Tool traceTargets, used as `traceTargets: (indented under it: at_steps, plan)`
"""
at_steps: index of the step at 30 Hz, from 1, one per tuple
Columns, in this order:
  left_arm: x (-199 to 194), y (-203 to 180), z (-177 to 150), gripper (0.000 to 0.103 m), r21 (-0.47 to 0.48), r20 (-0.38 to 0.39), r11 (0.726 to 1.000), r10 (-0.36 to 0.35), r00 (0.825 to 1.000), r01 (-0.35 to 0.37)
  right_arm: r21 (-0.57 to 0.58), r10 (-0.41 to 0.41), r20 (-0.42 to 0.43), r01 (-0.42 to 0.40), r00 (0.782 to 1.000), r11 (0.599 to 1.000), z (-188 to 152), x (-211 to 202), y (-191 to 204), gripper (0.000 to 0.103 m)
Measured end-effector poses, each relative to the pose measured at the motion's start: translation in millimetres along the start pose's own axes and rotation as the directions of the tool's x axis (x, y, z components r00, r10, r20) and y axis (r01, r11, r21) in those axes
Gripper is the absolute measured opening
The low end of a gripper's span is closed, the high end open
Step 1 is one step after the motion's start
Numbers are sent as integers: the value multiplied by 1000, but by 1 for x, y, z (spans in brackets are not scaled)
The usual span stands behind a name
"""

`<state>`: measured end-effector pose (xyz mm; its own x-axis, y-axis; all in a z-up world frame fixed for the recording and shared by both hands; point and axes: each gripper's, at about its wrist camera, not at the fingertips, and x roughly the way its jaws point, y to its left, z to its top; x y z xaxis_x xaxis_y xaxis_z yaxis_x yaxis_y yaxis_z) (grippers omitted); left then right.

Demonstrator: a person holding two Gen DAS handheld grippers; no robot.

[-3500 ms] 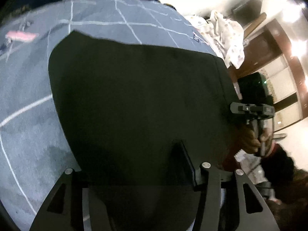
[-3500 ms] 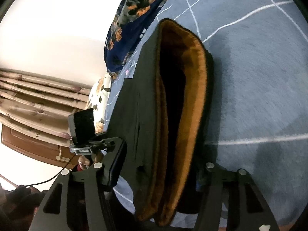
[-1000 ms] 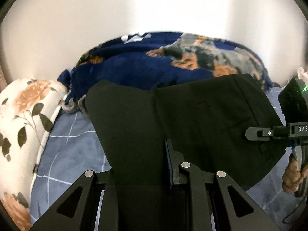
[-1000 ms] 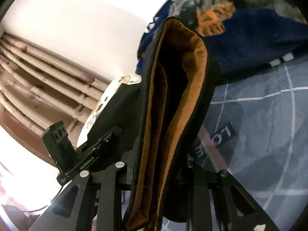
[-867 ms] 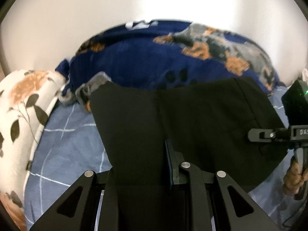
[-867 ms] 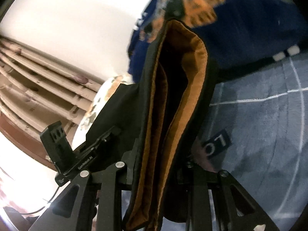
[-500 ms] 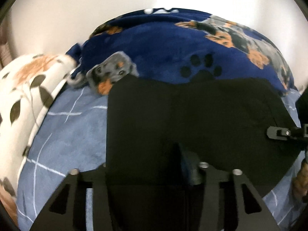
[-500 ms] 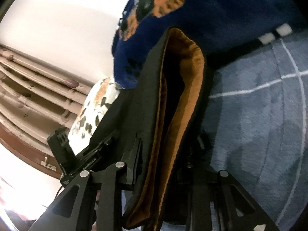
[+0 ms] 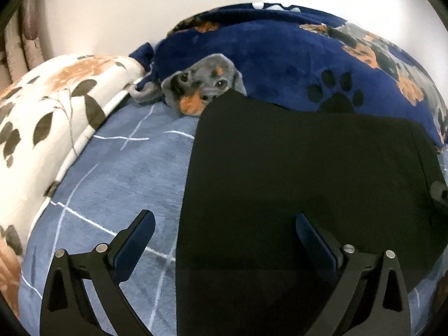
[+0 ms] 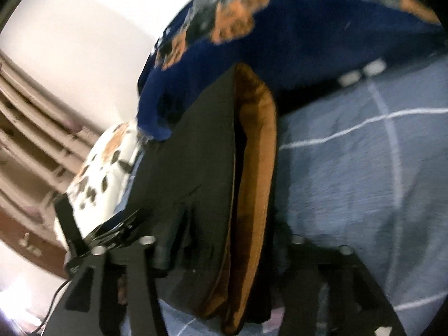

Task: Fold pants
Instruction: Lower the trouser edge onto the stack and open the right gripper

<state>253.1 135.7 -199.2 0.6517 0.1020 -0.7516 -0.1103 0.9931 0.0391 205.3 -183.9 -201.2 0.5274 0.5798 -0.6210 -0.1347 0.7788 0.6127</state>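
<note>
Black fabric of the pants (image 9: 302, 184) lies between the widely spread fingers of the left tongs (image 9: 224, 232), pads clear of the cloth, jaws just opened; released on that side, then. Right tongs (image 10: 221, 252) blurred, jaws just widened too, with the folded edge and its orange-brown lining (image 10: 252, 173) standing between the fingers; cannot tell whether the pads are touching it or not. Pants resting on the blue checked bed sheet (image 9: 117, 173), far edge touching the dog-print blanket (image 9: 280, 56), flowered pillow (image 9: 50, 106) off to the left. Best done now, probably: let go fully on both sides, draw back low and straight so no layer drags, then smooth the stacked edges flush. No containers anywhere in view, so nothing to report inside any.
</note>
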Motion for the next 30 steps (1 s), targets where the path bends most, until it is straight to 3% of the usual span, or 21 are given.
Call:
traceTargets:
  at_steps: [2, 8, 10, 14, 30]
  plan:
    - [-2, -3, 0, 100, 5, 16, 1000, 10, 1000, -10, -1, -64, 64, 65, 996, 998, 0, -8, 1, 79]
    - [-7, -9, -1, 100, 27, 52, 998, 48, 997, -49, -76, -224, 163, 238, 961, 968, -5, -12, 22, 79]
    - [-9, -6, -1, 100, 14, 61, 999, 37, 997, -38, -177, -262, 218, 302, 940, 937, -13, -11, 45, 83]
    - [-13, 3, -1, 100, -34, 77, 999, 16, 997, -14, -309, -298, 244, 366, 923, 878, -22, -3, 69, 90]
    - [-13, 0, 0, 100, -23, 80, 1000, 19, 997, -17, -336, -380, 218, 435, 899, 835, -24, 13, 77, 94]
